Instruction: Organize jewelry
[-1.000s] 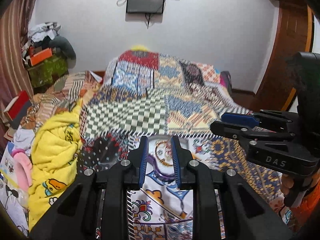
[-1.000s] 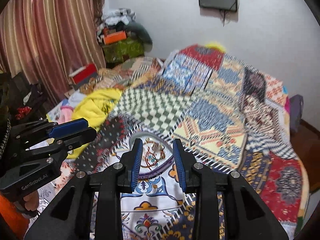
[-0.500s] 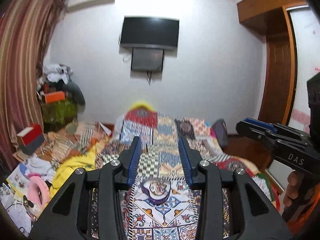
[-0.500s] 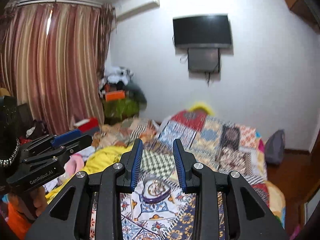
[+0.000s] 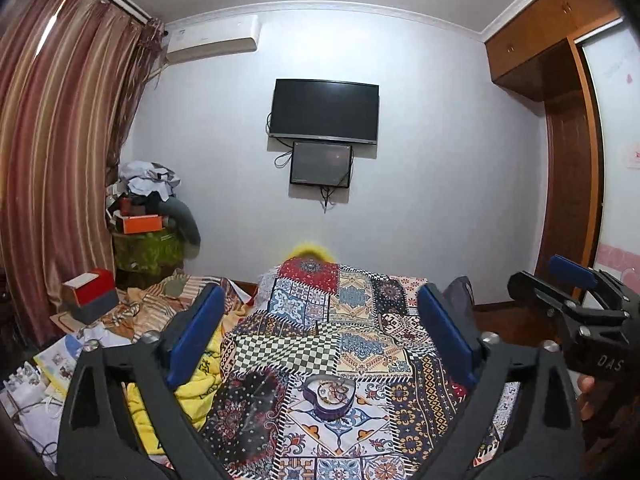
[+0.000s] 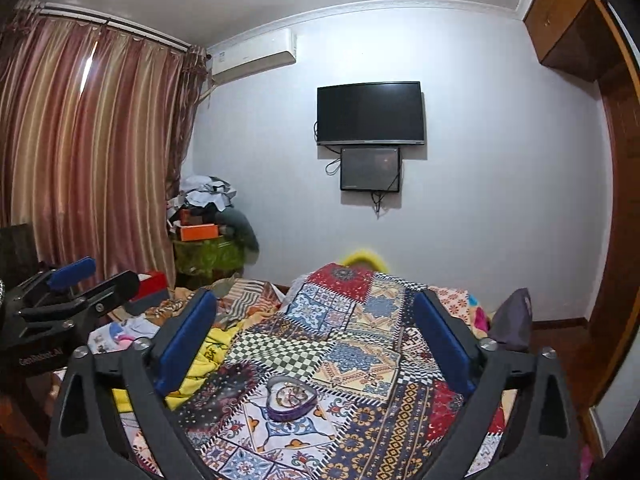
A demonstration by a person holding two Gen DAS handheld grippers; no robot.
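A purple heart-shaped jewelry tray (image 5: pixel 329 395) (image 6: pixel 291 397) with small pieces inside lies on the patchwork bedspread (image 5: pixel 352 308) (image 6: pixel 356 320). My left gripper (image 5: pixel 320 320) is held above and behind it, its blue-padded fingers spread wide and empty. In its own view my right gripper (image 6: pixel 316 320) is likewise wide open with nothing held, well back from the tray. Each gripper also shows at the edge of the other's view: the right gripper (image 5: pixel 576 300) and the left gripper (image 6: pixel 80 280).
A yellow blanket (image 5: pixel 200 376) and scattered papers (image 5: pixel 60 360) lie left of the bedspread. A cluttered green stand (image 5: pixel 146 240) sits by striped curtains (image 5: pixel 60 160). A TV (image 5: pixel 324 110) hangs on the far wall. A wooden wardrobe (image 5: pixel 568 152) stands right.
Both grippers have lifted and pulled back from the tray, tilting up to face the far wall. Their fingers have spread from a narrow gap to wide open.
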